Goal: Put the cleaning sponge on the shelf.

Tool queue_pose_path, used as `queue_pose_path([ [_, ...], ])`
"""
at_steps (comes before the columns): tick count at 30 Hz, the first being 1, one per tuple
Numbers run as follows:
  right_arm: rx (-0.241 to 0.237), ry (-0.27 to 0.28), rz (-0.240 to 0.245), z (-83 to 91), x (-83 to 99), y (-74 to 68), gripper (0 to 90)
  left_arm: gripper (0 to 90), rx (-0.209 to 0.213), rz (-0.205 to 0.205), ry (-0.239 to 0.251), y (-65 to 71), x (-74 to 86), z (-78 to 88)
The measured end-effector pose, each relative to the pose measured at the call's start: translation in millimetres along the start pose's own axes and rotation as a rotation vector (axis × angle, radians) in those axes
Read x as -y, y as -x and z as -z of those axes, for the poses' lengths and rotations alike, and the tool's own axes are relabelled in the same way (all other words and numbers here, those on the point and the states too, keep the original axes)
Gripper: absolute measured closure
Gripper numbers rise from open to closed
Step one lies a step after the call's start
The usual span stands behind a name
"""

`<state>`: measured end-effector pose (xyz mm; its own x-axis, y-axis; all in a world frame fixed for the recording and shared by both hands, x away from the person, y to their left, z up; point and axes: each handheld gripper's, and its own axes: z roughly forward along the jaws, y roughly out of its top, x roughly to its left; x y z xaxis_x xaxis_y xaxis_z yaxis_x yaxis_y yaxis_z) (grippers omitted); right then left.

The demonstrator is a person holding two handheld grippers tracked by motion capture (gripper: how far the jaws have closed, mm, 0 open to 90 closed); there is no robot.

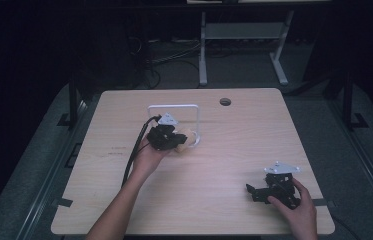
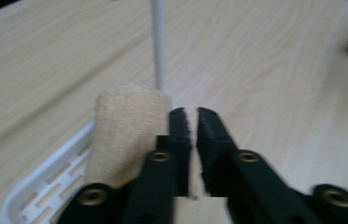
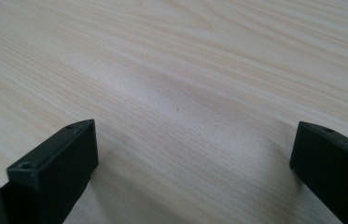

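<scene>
1. Left of centre on the worktop [image 1: 124,210]: left gripper [image 2: 191,122], fingers nearly closed, apparently pinching the beige cloth's [image 2: 127,133] edge; cloth bulk lies left of them, over the white rack [image 1: 194,112].
2. Near right: right gripper [image 3: 192,154] low, fingers wide, empty, well apart from cloth.

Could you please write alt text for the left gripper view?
The left gripper has its two black jaws nearly closed above a pale wooden table. A beige fuzzy object sits just left of them, beside a white slotted tray and a thin white rod.
</scene>
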<state>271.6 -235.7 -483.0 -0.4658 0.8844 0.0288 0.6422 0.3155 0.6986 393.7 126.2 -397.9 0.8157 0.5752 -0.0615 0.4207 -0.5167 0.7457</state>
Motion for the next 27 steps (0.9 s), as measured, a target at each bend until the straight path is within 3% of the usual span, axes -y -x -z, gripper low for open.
queue_pose_path([
  [11, 0.0, 0.0, 0.0, 0.0, 0.0, 0.0, 0.7, 90.0, 0.042, -0.007, -0.064, 12.2, 19.9, -13.4],
  [19, 0.0, 0.0, 0.0, 0.0, 0.0, 0.0, 0.7, 89.9, 0.033, 0.001, -0.097, 9.0, 30.9, -28.3],
  [27, 0.0, 0.0, 0.0, 0.0, 0.0, 0.0, 0.7, 89.8, -0.001, 0.022, -0.114, 1.5, 37.3, -32.1],
])
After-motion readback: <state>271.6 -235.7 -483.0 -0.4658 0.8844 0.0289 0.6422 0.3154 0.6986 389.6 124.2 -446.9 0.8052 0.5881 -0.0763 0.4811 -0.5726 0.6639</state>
